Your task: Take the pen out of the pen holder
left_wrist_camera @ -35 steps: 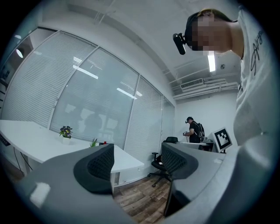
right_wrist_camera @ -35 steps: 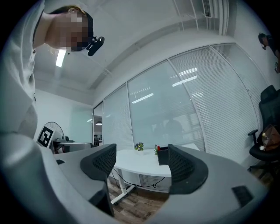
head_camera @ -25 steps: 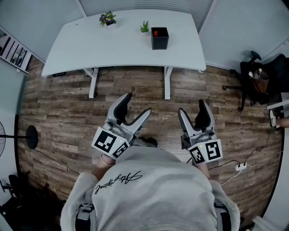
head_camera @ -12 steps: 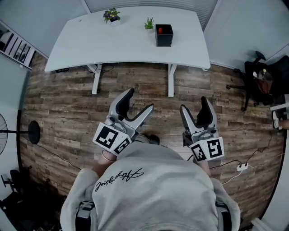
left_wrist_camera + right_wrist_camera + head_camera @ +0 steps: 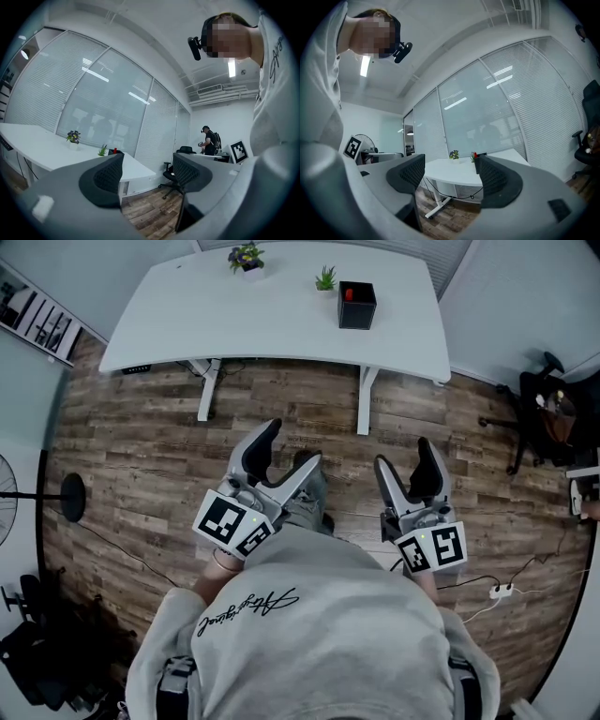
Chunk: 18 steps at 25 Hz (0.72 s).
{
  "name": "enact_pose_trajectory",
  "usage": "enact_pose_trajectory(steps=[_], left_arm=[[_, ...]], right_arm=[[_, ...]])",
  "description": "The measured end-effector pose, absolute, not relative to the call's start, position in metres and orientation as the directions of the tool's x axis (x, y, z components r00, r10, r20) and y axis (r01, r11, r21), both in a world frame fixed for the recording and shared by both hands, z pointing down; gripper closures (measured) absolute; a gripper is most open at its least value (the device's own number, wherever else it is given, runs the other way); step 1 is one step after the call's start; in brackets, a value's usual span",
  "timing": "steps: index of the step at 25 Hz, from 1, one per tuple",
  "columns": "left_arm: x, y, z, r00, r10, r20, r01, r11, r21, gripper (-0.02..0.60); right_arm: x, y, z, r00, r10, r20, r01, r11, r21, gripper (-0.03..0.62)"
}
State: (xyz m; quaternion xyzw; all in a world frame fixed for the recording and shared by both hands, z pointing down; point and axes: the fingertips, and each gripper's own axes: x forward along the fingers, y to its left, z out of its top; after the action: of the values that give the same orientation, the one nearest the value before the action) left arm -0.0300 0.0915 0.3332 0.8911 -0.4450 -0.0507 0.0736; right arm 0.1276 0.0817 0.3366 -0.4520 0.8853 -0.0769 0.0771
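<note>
A black square pen holder (image 5: 356, 305) stands on the white desk (image 5: 234, 320) at the far side, with a red-topped pen (image 5: 349, 294) sticking out of it. In the left gripper view the holder (image 5: 114, 151) shows small beyond the left jaw. In the right gripper view the pen's red top (image 5: 475, 154) peeks above the right jaw. My left gripper (image 5: 285, 452) and right gripper (image 5: 405, 459) are both open and empty, held over the wooden floor well short of the desk.
Two small potted plants (image 5: 246, 257) (image 5: 325, 279) stand on the desk left of the holder. A black office chair (image 5: 541, 418) is at the right, a fan stand (image 5: 62, 497) at the left. Cables and a power strip (image 5: 498, 590) lie on the floor. Another person (image 5: 208, 142) stands in the background.
The desk and pen holder have shifted right and up in the head view as the person walks. Both grippers stay open at about the same place in front of the body.
</note>
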Motion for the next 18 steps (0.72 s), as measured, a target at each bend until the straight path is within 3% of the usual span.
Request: enact_pose_trajectory(steps=[18], left_arm=[[-0.043, 0.007, 0.328, 0.638, -0.769, -0.044, -0.756, -0.636, 0.155, 0.256]], right_arm=[[0.116, 0.002, 0.325, -0.542, -0.835, -0.092, -0.816, 0.549, -0.182, 0.253]])
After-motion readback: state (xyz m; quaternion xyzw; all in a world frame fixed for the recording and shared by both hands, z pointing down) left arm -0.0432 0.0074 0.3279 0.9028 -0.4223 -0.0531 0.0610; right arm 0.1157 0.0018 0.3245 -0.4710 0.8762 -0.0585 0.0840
